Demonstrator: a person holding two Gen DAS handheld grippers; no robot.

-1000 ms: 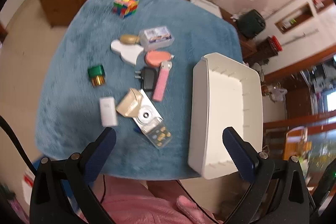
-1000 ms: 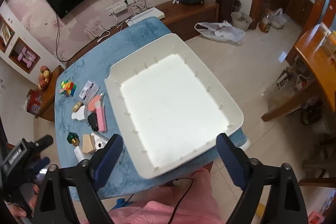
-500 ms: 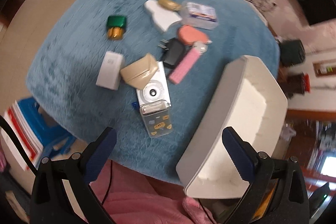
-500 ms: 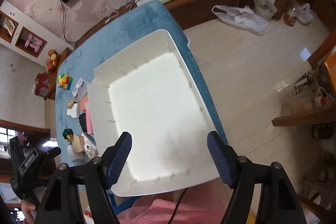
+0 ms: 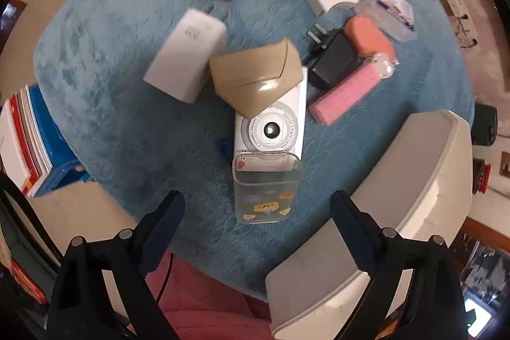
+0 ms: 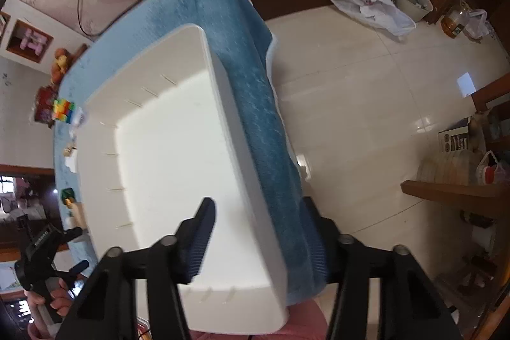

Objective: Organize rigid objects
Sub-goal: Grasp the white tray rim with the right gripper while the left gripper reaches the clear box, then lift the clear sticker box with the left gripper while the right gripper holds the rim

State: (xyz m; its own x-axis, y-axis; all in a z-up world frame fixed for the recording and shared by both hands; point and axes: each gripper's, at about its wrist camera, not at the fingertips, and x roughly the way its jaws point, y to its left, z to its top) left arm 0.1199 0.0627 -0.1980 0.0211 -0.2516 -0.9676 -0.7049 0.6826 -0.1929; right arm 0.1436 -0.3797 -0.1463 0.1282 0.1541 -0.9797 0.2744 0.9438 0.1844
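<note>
Blue plush cloth (image 5: 121,123) covered the table. Left gripper (image 5: 256,212) hovered, jaws apart and empty, above the clear phone case (image 5: 266,190) lying partly on the camera (image 5: 271,129), apparently lining up a pick. Right gripper (image 6: 259,228), jaws apart, straddled the white tray's (image 6: 232,129) right wall, likely to steady it.

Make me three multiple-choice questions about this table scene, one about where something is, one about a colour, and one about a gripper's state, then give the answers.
1. What lies partly on the white camera? A) tan case B) green box C) puzzle cube
2. What colour is the bin? A) white B) red C) black
3. How is the left gripper? A) shut on the camera B) open, holding nothing C) out of view

A: the tan case overlaps the camera's far end.
A: its walls and floor are white.
B: its fingers are spread above the blue cloth.
</note>
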